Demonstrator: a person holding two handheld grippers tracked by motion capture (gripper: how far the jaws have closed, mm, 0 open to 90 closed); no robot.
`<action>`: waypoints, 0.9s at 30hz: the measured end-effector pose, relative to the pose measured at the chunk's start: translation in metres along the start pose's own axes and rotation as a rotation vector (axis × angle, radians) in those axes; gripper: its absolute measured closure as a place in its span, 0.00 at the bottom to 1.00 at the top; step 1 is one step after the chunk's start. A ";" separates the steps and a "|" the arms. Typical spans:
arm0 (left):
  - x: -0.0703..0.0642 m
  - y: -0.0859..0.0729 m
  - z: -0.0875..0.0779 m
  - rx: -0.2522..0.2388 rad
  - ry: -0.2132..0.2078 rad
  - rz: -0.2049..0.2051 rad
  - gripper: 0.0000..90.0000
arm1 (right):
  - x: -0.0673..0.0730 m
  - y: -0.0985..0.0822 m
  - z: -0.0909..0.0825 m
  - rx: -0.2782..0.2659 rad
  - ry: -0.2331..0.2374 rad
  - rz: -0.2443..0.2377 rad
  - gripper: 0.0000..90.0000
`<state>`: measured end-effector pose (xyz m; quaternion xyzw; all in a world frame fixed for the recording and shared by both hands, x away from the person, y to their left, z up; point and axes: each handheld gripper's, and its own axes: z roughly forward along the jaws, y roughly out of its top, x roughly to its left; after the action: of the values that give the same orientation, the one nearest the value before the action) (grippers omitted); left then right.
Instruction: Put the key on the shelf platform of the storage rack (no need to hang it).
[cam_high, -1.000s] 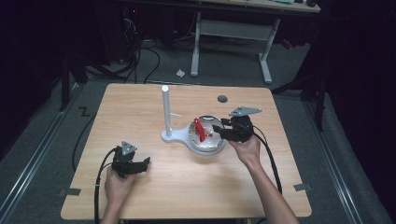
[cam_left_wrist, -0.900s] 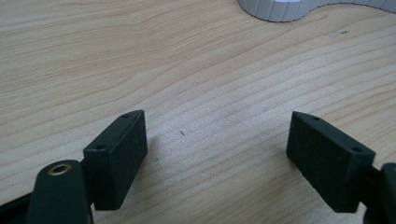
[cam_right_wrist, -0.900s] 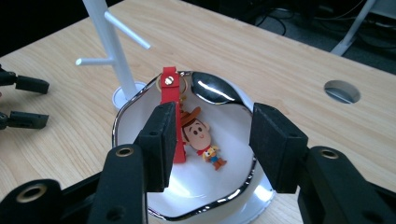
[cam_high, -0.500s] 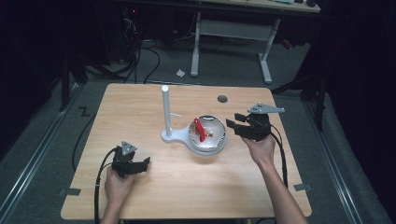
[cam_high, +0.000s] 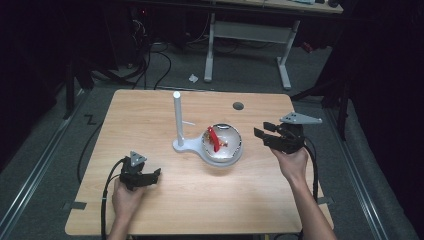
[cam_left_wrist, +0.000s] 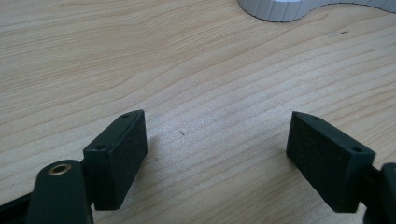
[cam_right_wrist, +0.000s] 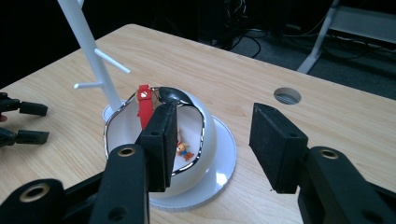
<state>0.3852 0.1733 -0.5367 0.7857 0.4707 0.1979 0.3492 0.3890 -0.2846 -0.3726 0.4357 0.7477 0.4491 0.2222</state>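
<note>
Left gripper resting on table near-left of bowl, jaws standing wide, holding nothing. Red watch now lying in bowl, strap leaning over rim beside white stand — drop looking done. I am pulling right gripper away, right of bowl, clear of it — jaws half open, empty, watch well apart.

Lab w/ dark walls, floor cables, adjustable desk frame, taped test table.
</note>
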 end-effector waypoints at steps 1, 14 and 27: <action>0.000 0.000 0.000 0.000 0.000 0.000 0.23 | -0.002 -0.001 -0.005 -0.002 -0.005 0.005 0.58; 0.000 0.000 0.000 0.000 0.000 0.000 0.23 | -0.006 -0.006 -0.036 -0.034 -0.034 0.016 0.58; 0.000 0.000 0.000 0.000 0.000 0.000 0.23 | -0.010 -0.019 -0.055 -0.038 -0.056 0.048 0.58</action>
<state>0.3852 0.1733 -0.5367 0.7857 0.4707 0.1978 0.3492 0.3451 -0.3236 -0.3623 0.4618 0.7216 0.4563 0.2405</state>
